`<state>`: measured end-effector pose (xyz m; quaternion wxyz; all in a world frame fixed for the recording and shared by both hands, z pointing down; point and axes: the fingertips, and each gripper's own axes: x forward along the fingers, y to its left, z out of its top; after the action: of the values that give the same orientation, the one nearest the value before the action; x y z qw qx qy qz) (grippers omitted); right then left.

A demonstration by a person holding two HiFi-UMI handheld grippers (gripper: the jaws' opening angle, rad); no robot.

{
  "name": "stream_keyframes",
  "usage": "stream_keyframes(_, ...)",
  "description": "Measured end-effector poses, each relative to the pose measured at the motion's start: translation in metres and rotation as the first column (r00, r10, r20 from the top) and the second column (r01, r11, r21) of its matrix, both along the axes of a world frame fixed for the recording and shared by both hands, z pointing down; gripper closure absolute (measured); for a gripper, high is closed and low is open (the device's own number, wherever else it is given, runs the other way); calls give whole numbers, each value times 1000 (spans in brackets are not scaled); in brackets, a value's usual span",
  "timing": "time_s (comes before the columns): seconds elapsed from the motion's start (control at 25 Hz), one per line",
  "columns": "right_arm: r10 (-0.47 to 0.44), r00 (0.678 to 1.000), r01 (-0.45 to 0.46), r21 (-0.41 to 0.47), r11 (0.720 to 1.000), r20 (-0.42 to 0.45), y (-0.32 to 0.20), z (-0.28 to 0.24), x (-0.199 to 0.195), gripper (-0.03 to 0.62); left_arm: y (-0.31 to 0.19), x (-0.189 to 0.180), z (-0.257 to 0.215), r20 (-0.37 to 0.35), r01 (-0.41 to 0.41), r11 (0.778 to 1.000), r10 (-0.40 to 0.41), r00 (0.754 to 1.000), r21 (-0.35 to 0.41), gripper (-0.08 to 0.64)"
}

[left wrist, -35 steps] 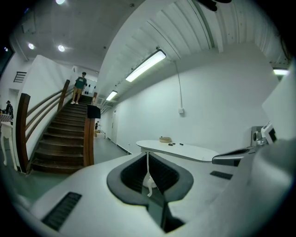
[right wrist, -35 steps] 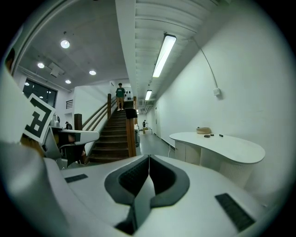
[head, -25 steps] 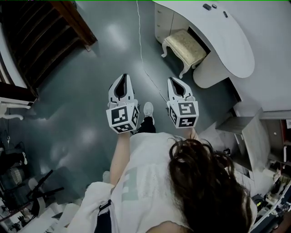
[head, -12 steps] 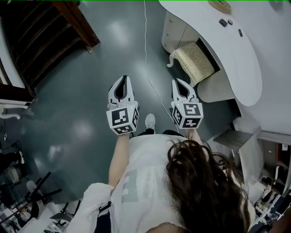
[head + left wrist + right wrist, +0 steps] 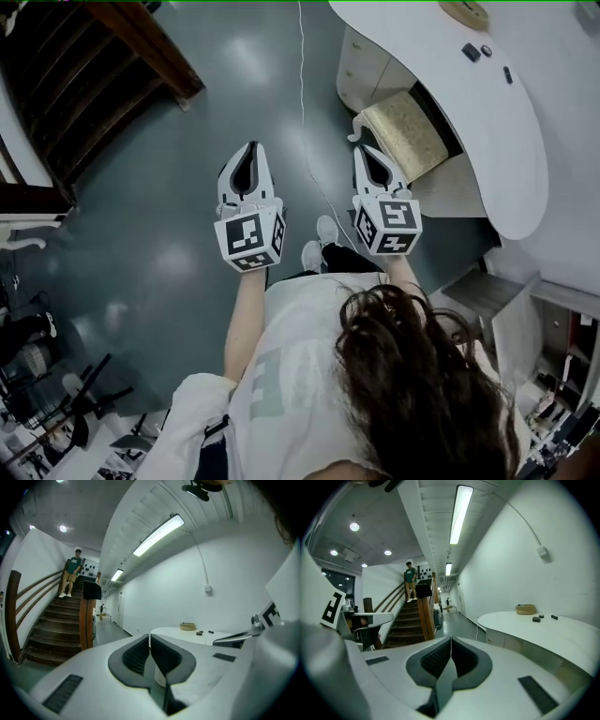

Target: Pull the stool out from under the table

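**Both grippers shut and empty, stool under the table**

A grey, glossy floor (image 5: 178, 197) filled most of the head view. A dark wooden staircase (image 5: 84, 84) rose at the upper left, and a white table (image 5: 525, 141) with a curved edge ran along the upper right. The person (image 5: 309, 375) stood between them in a pale top, one shoe (image 5: 326, 230) showing ahead of the body.

The stool (image 5: 405, 133), with a cream cushion and white curled legs, sat in the opening beneath the table. Its far part was under the top and its near end stuck out over the floor.

The left gripper (image 5: 250, 147) was held out over bare floor, well apart from the stool. In its own view its jaws were pressed together with nothing between them. The right gripper (image 5: 365, 150) pointed toward the stool's near corner. From above its tip looked close to the nearest leg, though contact probably had not been made. Its jaws were likewise closed on nothing.

A thin white cable (image 5: 302, 94) trailed across the floor between the grippers. On the table lay a shallow basket (image 5: 526, 609) and some small dark items (image 5: 537, 618). Another person (image 5: 410, 585) stood high on the staircase.
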<state>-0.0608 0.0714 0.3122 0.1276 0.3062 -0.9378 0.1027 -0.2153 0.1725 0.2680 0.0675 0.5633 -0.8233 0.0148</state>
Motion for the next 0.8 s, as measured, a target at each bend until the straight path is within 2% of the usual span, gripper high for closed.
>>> stream_keyframes(0.12,-47,999,47,12,999,3,-15,-2,-17,561,-10,-4,0,-19,40,999,-40,999,11,526)
stream_keyframes(0.28,-104,994,103,45,994,17,-29,-13,-40,561,-20,-18,-7,17,88,996,-88,996,8,526)
stream_keyframes(0.52,-123,992,123,52,991,-4,-39,-10,-57,561,-15,-36,-9,32,144,990,-144,989,-4,526)
stream_keyframes(0.68,-195,981,195,42,980,0,-32,-8,-70,558,-13,-42,-7,52,144,990,-143,988,-7,525)
stream_keyframes(0.72,-216,976,215,30,976,5,-30,-6,-73,533,-14,-41,-7,55,135,991,-135,989,-4,495)
stream_keyframes(0.8,-230,973,230,2,973,22,-27,-3,-77,315,-14,-41,-4,35,129,992,-130,991,9,323)
